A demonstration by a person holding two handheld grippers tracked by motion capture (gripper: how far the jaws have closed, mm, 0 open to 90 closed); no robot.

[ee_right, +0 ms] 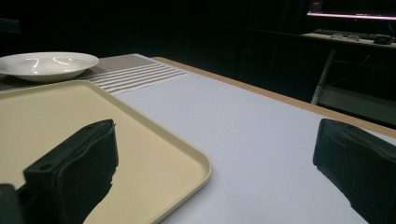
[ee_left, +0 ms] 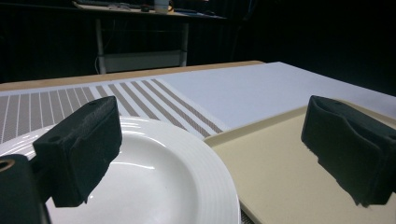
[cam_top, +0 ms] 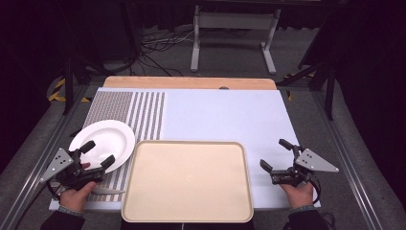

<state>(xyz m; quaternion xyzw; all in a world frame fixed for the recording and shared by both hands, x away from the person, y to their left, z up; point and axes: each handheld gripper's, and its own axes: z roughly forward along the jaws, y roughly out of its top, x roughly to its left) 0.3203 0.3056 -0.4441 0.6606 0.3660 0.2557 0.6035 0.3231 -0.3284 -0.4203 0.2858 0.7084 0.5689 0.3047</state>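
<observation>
- Near the table's left front: left gripper (cam_top: 98, 154) hovers over the near rim of the plate (cam_top: 107, 136), jaws wide apart, nothing between them.
- Plate sits on the striped mat (cam_top: 139, 112), just left of the tray (cam_top: 186, 179), not touching the pads.
- Right gripper (cam_top: 275, 154) waits right of the tray over the white sheet (cam_top: 225, 115), jaws apart, empty.
- Tray bare.
- Judgement: early stage; the plate is not yet gripped, and the grasp and any move onto the tray are still to come.

Item count on worktop (cam_top: 230, 115)

One white plate (cam_top: 103, 141), one beige tray (cam_top: 187, 179), one knife (cam_top: 107, 192), one striped placemat (cam_top: 139, 112); two tools present.
</observation>
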